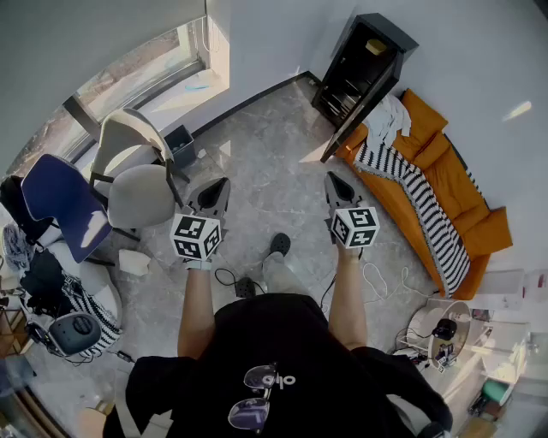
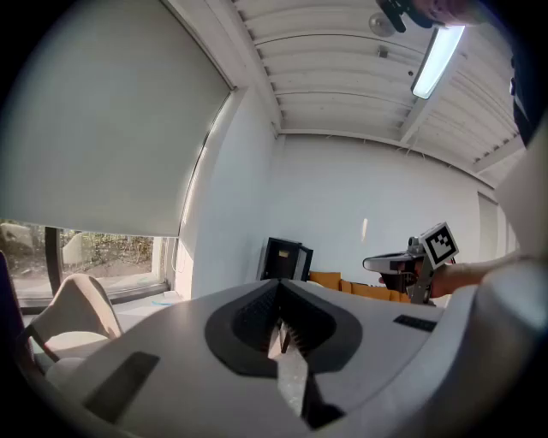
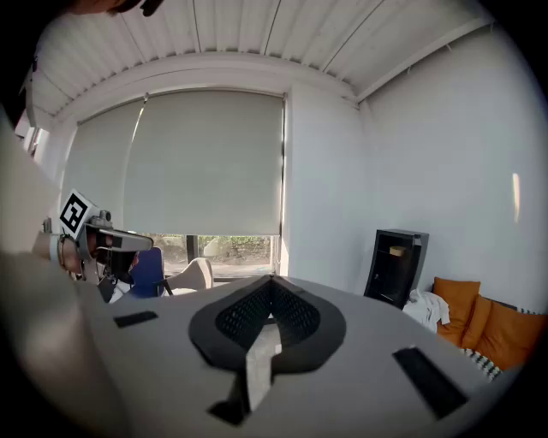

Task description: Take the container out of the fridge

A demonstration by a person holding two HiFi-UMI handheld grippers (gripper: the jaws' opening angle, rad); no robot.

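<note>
Container (image 1: 377, 47), a small yellowish one, stands on the top shelf of the black fridge (image 1: 385, 26), at the far right by the wall, with the door open. In the head view the left tool (image 1: 222, 186) and the right tool (image 1: 333, 180) are held side by side above the grey floor (image 1: 274, 162), well apart from the fridge. An orange sofa (image 1: 479, 224) lies just right of the fridge.

In the left gripper view the left tool (image 2: 279, 292) has its 2 jaws clenched together on nothing, and the fridge (image 2: 276, 261) is far ahead.

In the right gripper view the right tool (image 3: 271, 285) is also clenched and empty. The container (image 3: 396, 251) shows inside the fridge (image 3: 381, 274), far to the right.
</note>
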